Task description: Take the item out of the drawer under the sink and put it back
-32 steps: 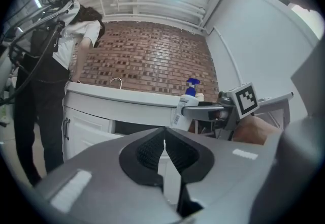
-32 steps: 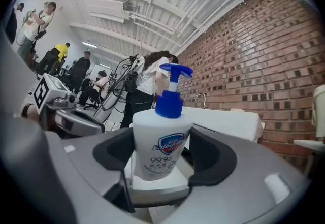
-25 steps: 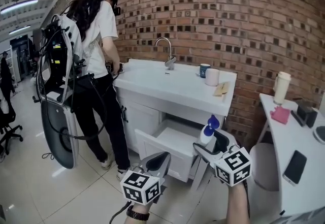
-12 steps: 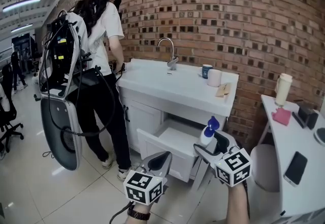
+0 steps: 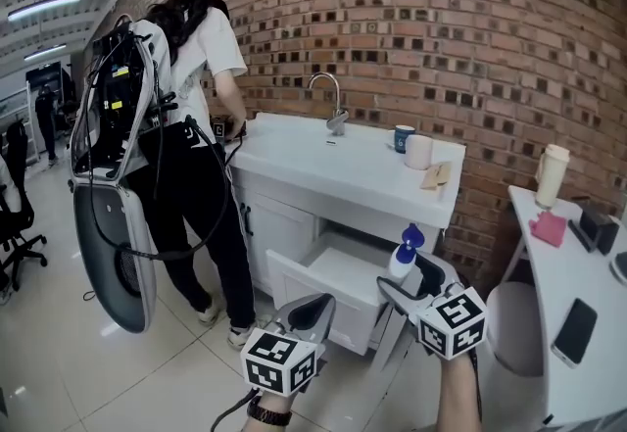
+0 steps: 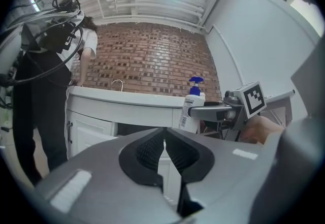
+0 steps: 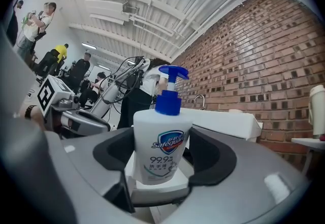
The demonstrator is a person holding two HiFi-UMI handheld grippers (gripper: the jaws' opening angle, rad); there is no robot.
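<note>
My right gripper stands wide, both pads pressed on the white body of the soap bottle, while my left gripper has its jaws together with nothing between them. The right gripper view shows the bottle's printed label facing me, and only the head view shows the bottle in the air by the right end of the open drawer, below the front edge of the sink counter. The bottle is upright, its long axis vertical, with the blue pump on top.
</note>
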